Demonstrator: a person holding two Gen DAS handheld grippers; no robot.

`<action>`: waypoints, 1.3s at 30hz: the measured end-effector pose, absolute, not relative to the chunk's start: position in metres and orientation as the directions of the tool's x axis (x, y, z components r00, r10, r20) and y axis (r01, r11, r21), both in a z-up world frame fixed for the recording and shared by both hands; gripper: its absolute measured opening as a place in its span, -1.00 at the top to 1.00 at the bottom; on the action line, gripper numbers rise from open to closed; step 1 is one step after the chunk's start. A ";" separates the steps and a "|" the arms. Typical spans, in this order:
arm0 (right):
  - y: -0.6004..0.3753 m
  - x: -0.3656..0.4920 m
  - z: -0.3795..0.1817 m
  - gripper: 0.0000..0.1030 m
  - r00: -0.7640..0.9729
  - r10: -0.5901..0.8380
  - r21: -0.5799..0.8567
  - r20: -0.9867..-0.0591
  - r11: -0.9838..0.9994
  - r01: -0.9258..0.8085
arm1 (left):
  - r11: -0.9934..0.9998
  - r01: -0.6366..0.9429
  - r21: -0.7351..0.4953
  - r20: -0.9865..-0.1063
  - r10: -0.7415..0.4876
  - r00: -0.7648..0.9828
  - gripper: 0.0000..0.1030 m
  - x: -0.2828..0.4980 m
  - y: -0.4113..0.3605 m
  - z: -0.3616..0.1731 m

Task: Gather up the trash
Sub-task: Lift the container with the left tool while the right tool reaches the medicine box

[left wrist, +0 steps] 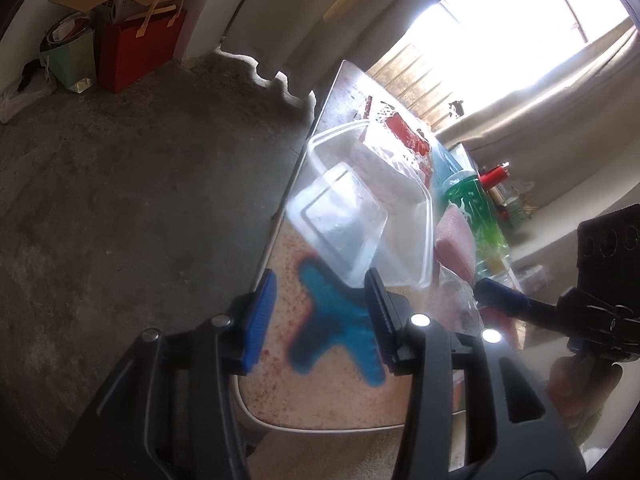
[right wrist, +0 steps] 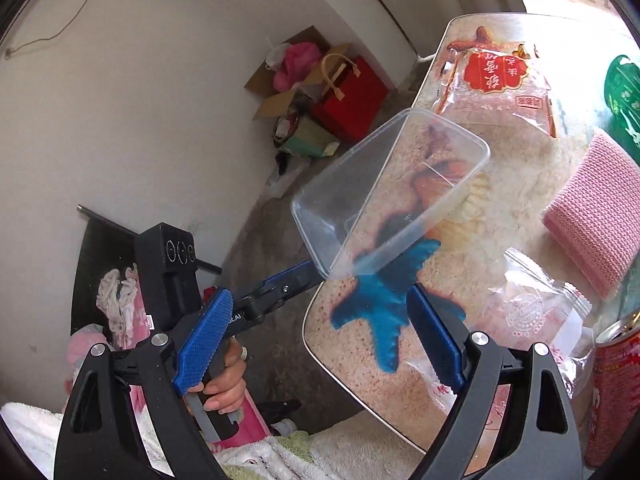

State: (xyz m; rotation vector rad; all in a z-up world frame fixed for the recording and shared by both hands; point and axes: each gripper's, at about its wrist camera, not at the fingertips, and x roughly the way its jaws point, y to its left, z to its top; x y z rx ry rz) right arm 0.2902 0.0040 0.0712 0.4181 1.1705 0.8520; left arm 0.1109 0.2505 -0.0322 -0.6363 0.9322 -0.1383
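My left gripper [right wrist: 320, 274] barely touches the clear rectangular plastic container [right wrist: 392, 190] at one corner; my right gripper [right wrist: 320, 344] gapes empty. It may fall off the beach-print table [right wrist: 360, 356].

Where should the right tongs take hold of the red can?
Grip the red can around its round side wall, about mid-height, coming in level from the near side: it stands upright, and the open right tongs look wide enough to span it.
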 end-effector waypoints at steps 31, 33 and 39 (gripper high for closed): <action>-0.254 0.176 0.082 -0.68 0.680 0.295 0.511 -0.671 0.849 0.136 | 0.989 -0.001 -0.148 -0.839 -0.125 0.530 -0.09 0.218 0.210 -0.004; -0.262 0.180 0.083 -0.68 0.684 0.271 0.490 -0.677 0.859 0.145 | 0.991 0.003 -0.132 -0.851 -0.115 0.512 -0.03 0.220 0.204 -0.009; -0.287 0.223 0.081 -0.82 0.652 0.257 0.458 -0.713 0.875 0.157 | 0.995 -0.015 -0.094 -0.871 -0.075 0.485 0.26 0.229 0.189 -0.017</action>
